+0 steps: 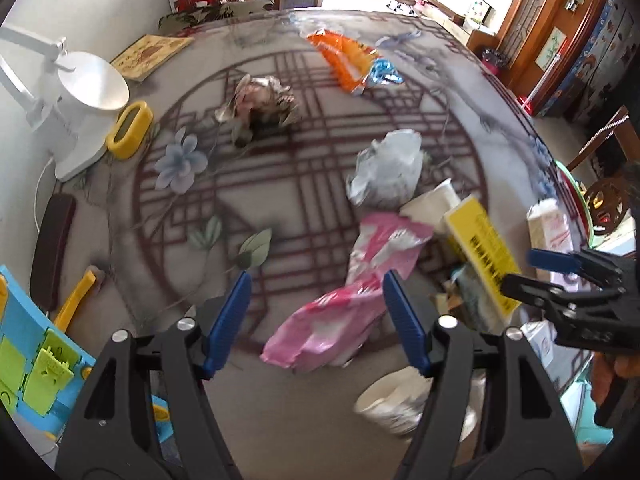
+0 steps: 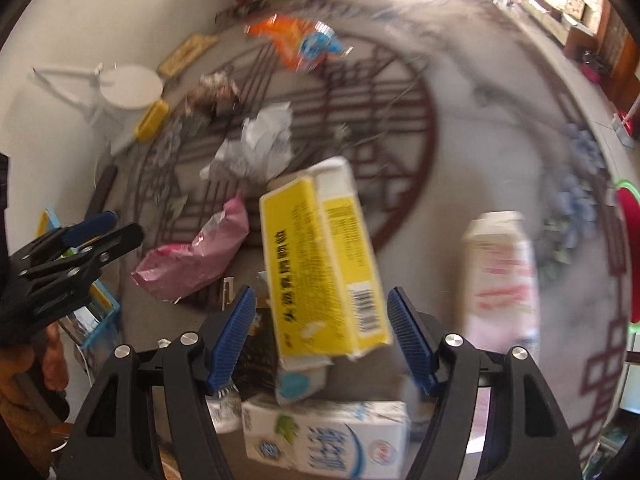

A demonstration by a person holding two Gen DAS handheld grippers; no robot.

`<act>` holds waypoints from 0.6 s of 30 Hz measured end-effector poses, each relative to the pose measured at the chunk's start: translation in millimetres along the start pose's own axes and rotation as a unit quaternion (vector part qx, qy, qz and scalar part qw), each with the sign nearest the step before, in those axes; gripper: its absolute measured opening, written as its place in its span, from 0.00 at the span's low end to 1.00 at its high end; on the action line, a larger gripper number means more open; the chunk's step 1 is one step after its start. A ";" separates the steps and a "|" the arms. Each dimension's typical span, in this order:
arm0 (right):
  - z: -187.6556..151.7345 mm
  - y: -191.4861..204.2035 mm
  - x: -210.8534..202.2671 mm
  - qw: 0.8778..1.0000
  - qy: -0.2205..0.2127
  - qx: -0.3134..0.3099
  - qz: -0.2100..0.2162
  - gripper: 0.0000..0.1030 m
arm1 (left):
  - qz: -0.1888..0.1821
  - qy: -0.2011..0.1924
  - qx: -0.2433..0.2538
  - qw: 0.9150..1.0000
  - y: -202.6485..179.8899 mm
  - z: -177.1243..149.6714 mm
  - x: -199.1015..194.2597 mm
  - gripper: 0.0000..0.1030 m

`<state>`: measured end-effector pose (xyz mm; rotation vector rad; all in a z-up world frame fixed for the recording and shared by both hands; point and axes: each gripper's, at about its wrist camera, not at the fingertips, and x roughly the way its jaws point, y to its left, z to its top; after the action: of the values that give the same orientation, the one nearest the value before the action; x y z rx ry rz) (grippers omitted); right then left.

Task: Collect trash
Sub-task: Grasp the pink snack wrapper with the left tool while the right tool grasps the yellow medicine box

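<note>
Trash lies scattered over a round table [image 1: 312,224] with a grey cloth printed in dark red lattice and blue flowers. Most of it is heaped at the near right: a yellow carton [image 2: 324,264] tilted on top of the pile, a white and blue milk carton [image 2: 324,436] lying flat nearest the camera, a pale pink-printed carton [image 2: 500,268] standing just right of them, blurred, and a pink wrapper [image 1: 352,296] sprawled to their left. A crumpled white bag [image 1: 386,168] sits just beyond the pink wrapper. A brownish crumpled wad [image 1: 260,104] lies alone toward the middle, and an orange and blue wrapper [image 1: 348,60] lies at the far side.

At the far left stand a white lamp [image 1: 80,100] and a yellow holder [image 1: 130,130] just beside its base. A blue and green plastic toy [image 1: 32,360] sits at the near left edge.

The left gripper [image 1: 316,320] hangs over the near end of the pink wrapper, its blue fingers apart and pressing on nothing. The right gripper [image 2: 322,332] hangs over the yellow carton, which shows between its fingers; the fingers stand wide of it on both sides and do not touch it. A hand [image 2: 28,364] shows at the edge behind the left gripper.
</note>
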<state>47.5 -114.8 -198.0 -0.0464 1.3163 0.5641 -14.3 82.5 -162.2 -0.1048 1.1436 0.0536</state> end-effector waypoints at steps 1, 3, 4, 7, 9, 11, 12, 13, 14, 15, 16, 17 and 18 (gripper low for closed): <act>1.2 1.8 6.2 1.000 0.006 -0.002 0.002 0.59 | -0.006 0.004 0.003 1.000 0.2 -2.8 0.6 0.69; 3.8 3.1 20.2 1.000 0.023 0.001 -0.006 0.42 | -0.019 0.016 0.014 1.000 0.1 -7.7 7.7 0.69; 4.7 1.8 21.1 1.000 0.022 0.008 -0.001 0.41 | -0.026 0.020 0.017 0.999 -0.2 -9.5 10.9 0.69; 6.0 2.0 8.5 1.000 0.000 0.010 -0.005 0.40 | -0.043 0.034 0.027 0.998 -4.6 -12.9 22.5 0.69; 6.1 1.7 -4.0 1.000 -0.017 0.016 -0.004 0.40 | -0.047 0.046 0.035 0.997 -7.5 -13.4 34.0 0.69; 5.9 -1.4 -19.5 0.999 -0.035 0.028 0.000 0.40 | -0.052 0.057 0.037 0.996 -10.1 -13.6 45.3 0.69; 5.0 -4.0 -26.1 0.999 -0.040 0.033 0.002 0.40 | -0.054 0.061 0.036 0.996 -10.8 -13.7 51.1 0.69; 3.8 -6.5 -32.0 0.998 -0.046 0.039 0.005 0.40 | -0.054 0.067 0.033 0.996 -11.2 -13.7 56.8 0.69; 3.2 -6.9 -35.2 0.998 -0.049 0.042 0.006 0.40 | -0.054 0.070 0.031 0.996 -11.7 -14.1 60.4 0.69; 2.0 -8.0 -38.1 0.998 -0.051 0.046 0.006 0.40 | -0.055 0.075 0.026 0.995 -12.0 -14.6 65.3 0.69; 0.3 -9.4 -40.1 0.997 -0.053 0.050 0.007 0.40 | -0.054 0.080 0.021 0.995 -12.4 -15.5 69.0 0.69; -1.7 -11.9 -41.6 0.997 -0.054 0.055 0.010 0.40 | -0.055 0.083 0.016 0.995 -12.9 -16.0 71.1 0.69; -3.4 -12.8 -41.7 0.997 -0.054 0.059 0.013 0.40 | -0.057 0.084 0.011 0.995 -13.9 -16.7 72.1 0.69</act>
<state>43.9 -142.3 -164.1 0.0975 1.2438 0.5028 1.8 66.0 -233.9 -0.1574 1.3032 -0.0693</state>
